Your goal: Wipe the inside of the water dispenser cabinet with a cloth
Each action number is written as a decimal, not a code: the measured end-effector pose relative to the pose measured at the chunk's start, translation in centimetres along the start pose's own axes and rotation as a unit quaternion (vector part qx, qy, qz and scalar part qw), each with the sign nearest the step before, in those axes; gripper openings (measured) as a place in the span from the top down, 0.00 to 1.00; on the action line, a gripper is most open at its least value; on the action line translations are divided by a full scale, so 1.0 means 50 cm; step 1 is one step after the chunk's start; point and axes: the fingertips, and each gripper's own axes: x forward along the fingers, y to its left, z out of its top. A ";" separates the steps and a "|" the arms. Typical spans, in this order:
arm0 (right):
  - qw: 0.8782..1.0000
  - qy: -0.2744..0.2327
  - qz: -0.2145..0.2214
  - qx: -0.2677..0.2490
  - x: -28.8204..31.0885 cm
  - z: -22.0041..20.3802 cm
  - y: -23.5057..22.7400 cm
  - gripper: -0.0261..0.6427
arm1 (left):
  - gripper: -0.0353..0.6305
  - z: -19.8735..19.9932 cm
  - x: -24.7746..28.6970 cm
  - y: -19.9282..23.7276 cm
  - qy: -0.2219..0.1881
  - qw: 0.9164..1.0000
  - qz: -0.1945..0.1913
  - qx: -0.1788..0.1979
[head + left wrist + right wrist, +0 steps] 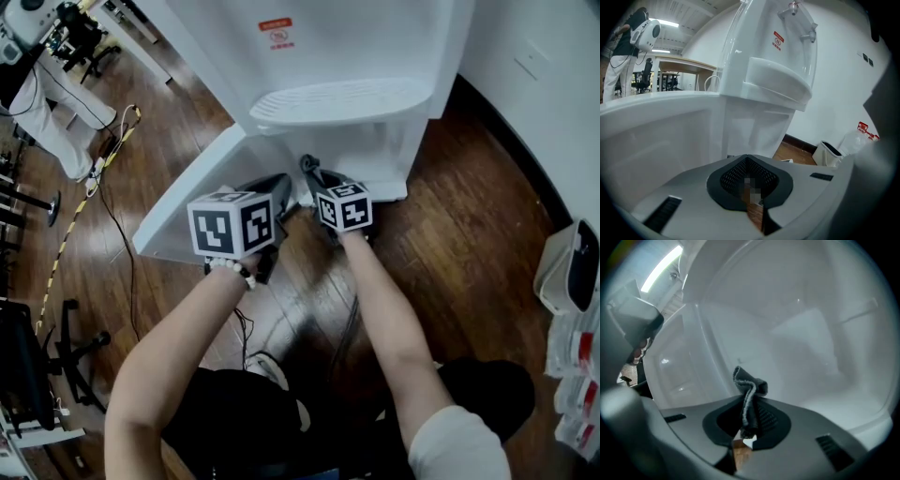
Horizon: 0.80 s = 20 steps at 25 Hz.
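Currently right tongs [747, 428] clamped on dark cloth [749, 389], left tongs [750, 185] pressed together.

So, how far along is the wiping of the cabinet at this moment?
Done: the door stands open, and the right gripper is shut on the cloth.
In hand: that gripper has the cloth inside the cabinet, near its white wall; whether it touches, I cannot tell.
Left: the wiping itself, since no wiped patch shows. The left gripper is shut and empty, outside the cabinet.
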 end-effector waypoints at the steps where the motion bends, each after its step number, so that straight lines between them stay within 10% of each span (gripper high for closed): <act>1: 1.000 0.012 -0.005 0.002 0.005 -0.010 -0.007 0.91 | 0.97 -0.002 0.003 -0.002 0.002 1.000 -0.001 0.000; 10: 0.990 0.125 -0.059 -0.007 0.040 -0.094 -0.049 0.91 | 0.97 -0.019 0.015 -0.009 0.017 1.000 -0.005 -0.003; 20: 0.993 -0.105 0.017 -0.046 -0.026 0.138 0.009 0.91 | 0.97 -0.035 0.027 0.024 0.041 0.999 0.028 0.006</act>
